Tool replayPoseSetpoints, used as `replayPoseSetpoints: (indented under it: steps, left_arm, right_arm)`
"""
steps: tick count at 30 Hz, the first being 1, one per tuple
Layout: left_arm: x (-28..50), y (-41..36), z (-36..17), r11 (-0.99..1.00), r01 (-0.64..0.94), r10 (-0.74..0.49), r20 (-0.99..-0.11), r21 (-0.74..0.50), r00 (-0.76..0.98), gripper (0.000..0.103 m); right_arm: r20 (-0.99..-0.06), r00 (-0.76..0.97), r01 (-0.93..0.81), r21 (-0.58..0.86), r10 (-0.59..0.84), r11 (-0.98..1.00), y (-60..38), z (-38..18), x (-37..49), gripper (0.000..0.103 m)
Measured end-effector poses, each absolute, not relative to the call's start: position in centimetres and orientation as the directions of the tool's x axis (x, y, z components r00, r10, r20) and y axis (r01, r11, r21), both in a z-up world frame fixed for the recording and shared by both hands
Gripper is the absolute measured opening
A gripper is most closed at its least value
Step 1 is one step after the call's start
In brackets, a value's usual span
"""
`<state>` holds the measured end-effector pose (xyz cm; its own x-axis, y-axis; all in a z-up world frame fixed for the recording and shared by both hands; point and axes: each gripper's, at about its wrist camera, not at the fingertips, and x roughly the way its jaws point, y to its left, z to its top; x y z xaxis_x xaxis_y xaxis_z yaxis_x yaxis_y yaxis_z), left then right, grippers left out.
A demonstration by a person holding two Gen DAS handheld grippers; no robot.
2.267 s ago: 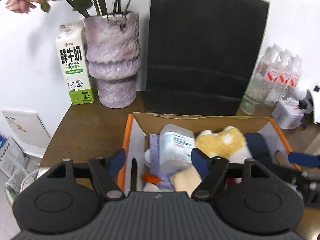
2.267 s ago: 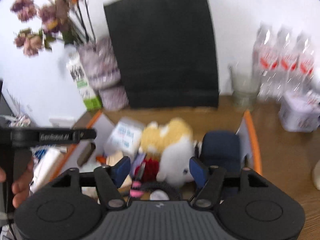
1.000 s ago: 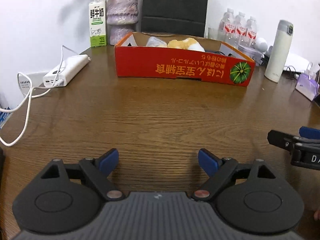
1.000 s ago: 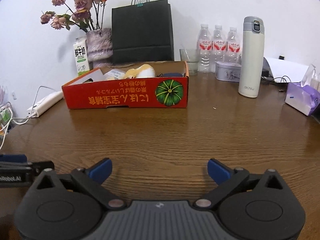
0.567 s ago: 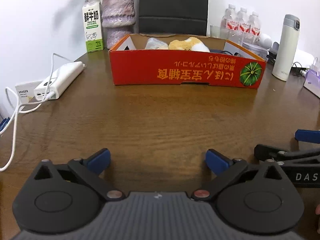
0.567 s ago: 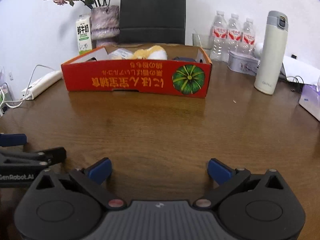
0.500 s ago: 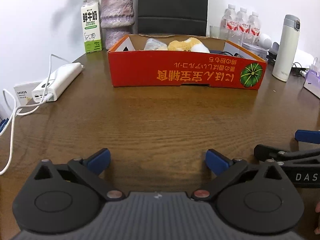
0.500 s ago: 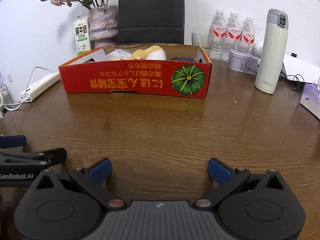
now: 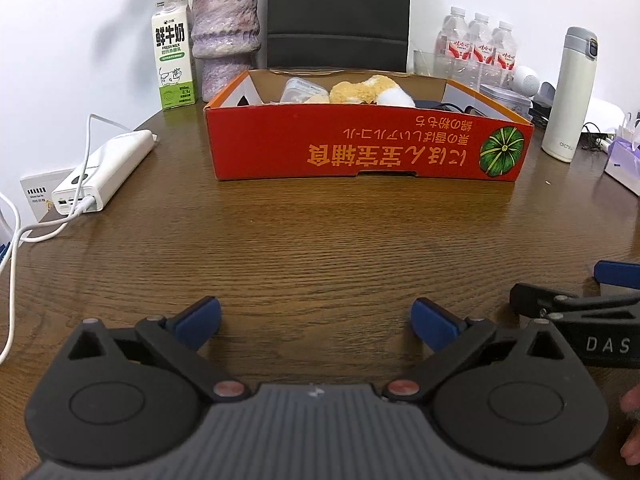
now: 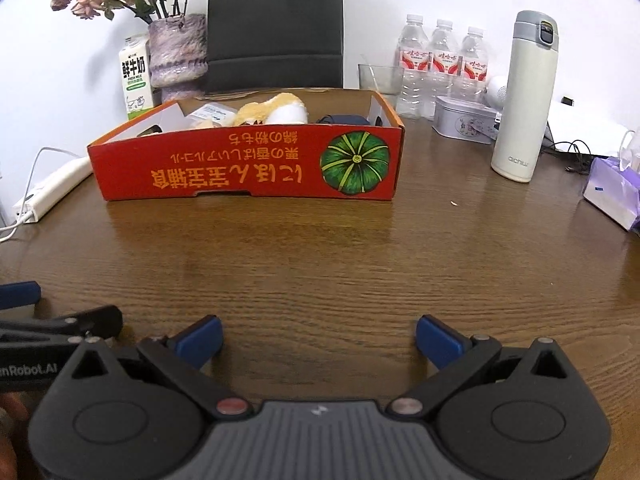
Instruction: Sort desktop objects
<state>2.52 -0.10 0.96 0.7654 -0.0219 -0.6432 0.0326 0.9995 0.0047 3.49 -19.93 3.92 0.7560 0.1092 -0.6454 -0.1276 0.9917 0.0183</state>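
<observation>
Grippers are both hovering low over the near edge of the wooden tabletop (image 9: 320, 240), side by side. Left gripper (image 9: 316, 320) is standing with jaws spread wide, nothing between the blue pads, having just finished opening over the bare wood. Right gripper (image 10: 318, 338) is likewise gaping wide with only tabletop showing between its pads. Each one is poking into the other's view at the frame edge, cut off there; a bit of hand (image 9: 632, 428) is showing at the lower right edge of the left view, mostly out of frame.

Red cardboard box (image 9: 368, 148) is sitting toward the far edge of the tabletop, well apart from both grippers, its printing upside down. Sorted objects are lying inside it, mostly hidden by the near wall: a yellow-and-white plush toy (image 10: 276, 110), a clear plastic container (image 9: 302, 90), something dark blue (image 10: 344, 119) hard to identify.

Behind the box along the far edge: milk carton (image 9: 173, 54), purple vase (image 9: 225, 36) with flowers cropped in the left view, black paper bag (image 10: 276, 26), water bottles (image 10: 442, 60). White thermos (image 10: 524, 96) is standing upright toward the right edge, beside a tin (image 10: 464, 120). Power bank (image 9: 106, 170) with a cable is lying near the left edge. Tissue pack (image 10: 612, 192) is partly cut off at the right.
</observation>
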Motion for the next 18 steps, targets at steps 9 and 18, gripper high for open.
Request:
replayPoseSetpoints:
  steps: [9, 18]
  left_arm:
    - [2.52, -0.08, 0.95, 0.999, 0.032, -0.022, -0.643, 0.005, 0.765, 0.103]
    - [2.52, -0.06, 0.94, 0.999, 0.032, -0.022, -0.643, 0.005, 0.765, 0.103]
  right_arm:
    - [-0.646, 0.756, -0.126, 0.018, 0.107, 0.992, -19.95, 3.94, 3.43, 0.103]
    - [-0.645, 0.756, -0.126, 0.018, 0.107, 0.992, -19.99, 3.95, 3.41, 0.103]
